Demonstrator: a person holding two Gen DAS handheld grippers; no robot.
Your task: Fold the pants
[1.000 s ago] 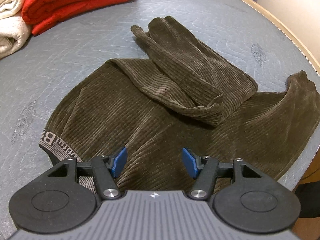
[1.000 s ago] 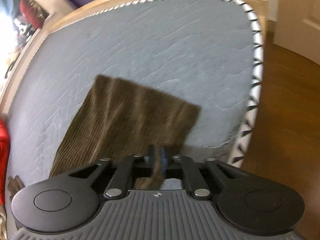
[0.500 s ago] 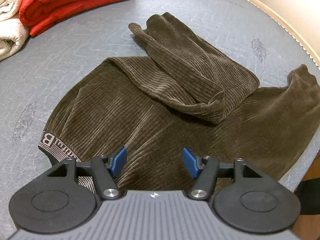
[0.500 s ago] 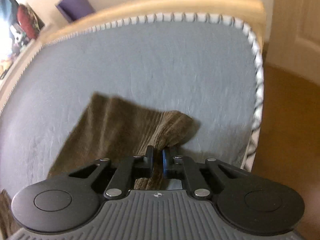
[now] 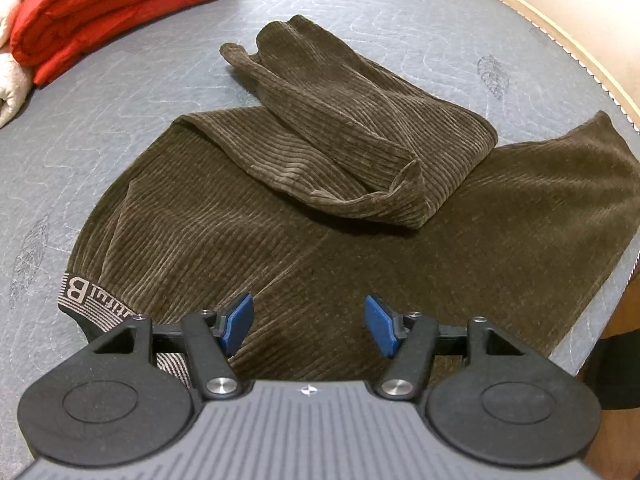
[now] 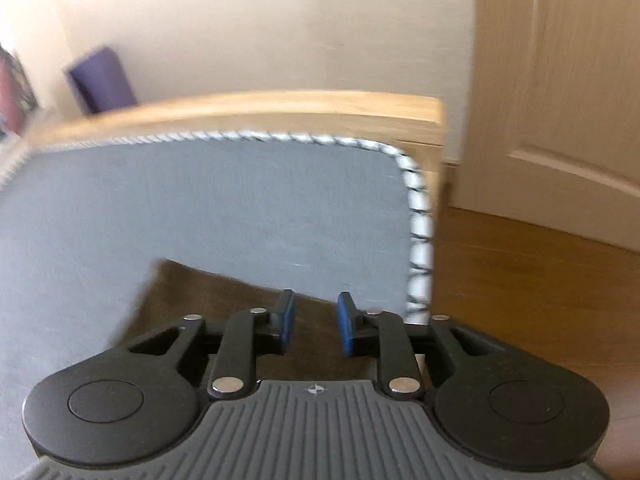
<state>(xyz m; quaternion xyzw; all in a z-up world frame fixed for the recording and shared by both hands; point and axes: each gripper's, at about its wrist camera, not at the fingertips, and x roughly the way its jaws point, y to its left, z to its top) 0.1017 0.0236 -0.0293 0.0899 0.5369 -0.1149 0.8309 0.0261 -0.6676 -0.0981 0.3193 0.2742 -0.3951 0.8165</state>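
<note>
Dark brown corduroy pants (image 5: 248,216) lie spread on the grey mattress (image 5: 132,92). One leg (image 5: 360,136) is folded back over the body; the lettered waistband (image 5: 88,300) is at the lower left. My left gripper (image 5: 307,322) is open just above the seat fabric, holding nothing. In the right wrist view the other leg's end (image 6: 216,300) lies flat near the mattress corner. My right gripper (image 6: 314,322) is open above it, with fabric visible between the blue pads (image 6: 286,320).
A folded red blanket (image 5: 116,4) and a cream blanket (image 5: 12,76) lie at the far left. The wooden bed frame (image 6: 248,114) runs along the mattress edge. A door (image 6: 560,92) and wooden floor (image 6: 532,280) are at the right.
My right gripper opened and let go of the leg end, which now lies flat, and it tilted up. The left gripper stayed open and shifted slightly.
</note>
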